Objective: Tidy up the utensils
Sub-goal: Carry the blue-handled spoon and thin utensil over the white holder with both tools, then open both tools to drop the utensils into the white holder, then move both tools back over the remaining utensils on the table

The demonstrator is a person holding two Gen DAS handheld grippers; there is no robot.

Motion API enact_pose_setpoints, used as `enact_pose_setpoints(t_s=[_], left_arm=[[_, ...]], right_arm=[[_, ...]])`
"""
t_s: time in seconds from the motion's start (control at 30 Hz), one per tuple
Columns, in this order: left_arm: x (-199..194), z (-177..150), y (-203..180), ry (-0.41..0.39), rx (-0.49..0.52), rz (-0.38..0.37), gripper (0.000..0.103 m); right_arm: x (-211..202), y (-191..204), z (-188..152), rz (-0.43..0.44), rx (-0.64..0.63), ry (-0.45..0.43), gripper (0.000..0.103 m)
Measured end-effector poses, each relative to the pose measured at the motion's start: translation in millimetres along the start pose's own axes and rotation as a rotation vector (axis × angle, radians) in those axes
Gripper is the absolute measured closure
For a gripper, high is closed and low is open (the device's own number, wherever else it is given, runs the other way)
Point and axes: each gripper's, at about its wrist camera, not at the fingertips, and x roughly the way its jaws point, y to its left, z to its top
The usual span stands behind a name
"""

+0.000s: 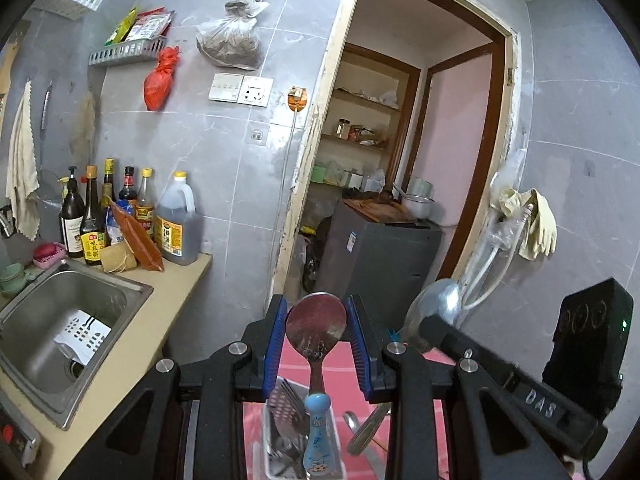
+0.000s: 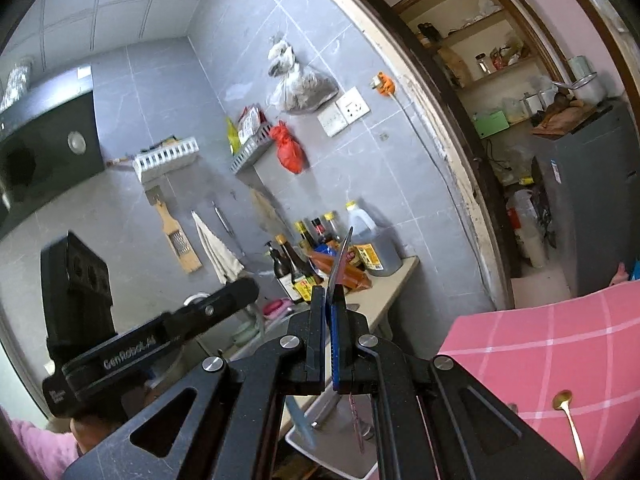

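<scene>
My left gripper (image 1: 317, 332) is shut on a spoon (image 1: 316, 320). Its blue pads press the edges of the reddish metal bowl, and its pale blue patterned handle (image 1: 317, 440) hangs down toward me. Under it lies a white utensil tray (image 1: 272, 452) holding several metal utensils, on a pink checked cloth (image 1: 340, 360). My right gripper (image 2: 329, 292) is shut on a silver spoon (image 2: 341, 260), seen edge-on in the right wrist view. From the left wrist view that silver spoon (image 1: 438, 304) sticks up beyond the right gripper (image 1: 426, 326) at the right.
A steel sink (image 1: 68, 320) with a beige counter and several sauce bottles (image 1: 120, 216) lies to the left. The grey tiled wall and an open doorway (image 1: 400, 140) are ahead. A gold spoon (image 2: 568, 420) lies on the pink cloth (image 2: 540, 340). A person's hand in a pink sleeve (image 2: 36, 444) holds the left gripper.
</scene>
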Motion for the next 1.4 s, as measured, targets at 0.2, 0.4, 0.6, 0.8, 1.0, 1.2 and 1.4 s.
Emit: enact_pose_setpoints(t_s=[0.2, 0.4, 0.6, 0.8, 1.0, 1.2, 1.4], left_arm=[[22.9, -17.0, 16.3, 0.011, 0.002, -0.007, 0.074], [31.2, -37.3, 21.3, 0.027, 0.028, -0.025, 0.074], [36.2, -51.3, 30.4, 0.062, 0.000, -0.045, 0.074], [36.6, -57.8, 42.5, 0.085, -0.051, -0.082, 0.073], [32.2, -57.8, 47.9, 0.090, -0.087, -0.113, 0.073], [22.7, -49.3, 43.7, 0.079, -0.096, -0.101, 0.064], [7.1, -42.8, 21.4, 0.038, -0.069, -0.096, 0.038]], right_arm=[[20.2, -2.7, -21.3, -0.036, -0.029, 0.048, 0.100], [30.7, -7.2, -38.0, -0.064, -0.051, 0.097, 0.100], [32.3, -12.0, -48.9, -0.078, -0.050, 0.135, 0.100], [31.8, -15.1, -56.8, -0.095, -0.040, 0.155, 0.100], [26.5, -14.7, -56.5, -0.117, -0.040, 0.168, 0.093], [-3.4, -9.0, -38.0, -0.173, -0.054, 0.095, 0.066], [-53.2, -6.1, -11.5, -0.280, -0.094, -0.015, 0.036]])
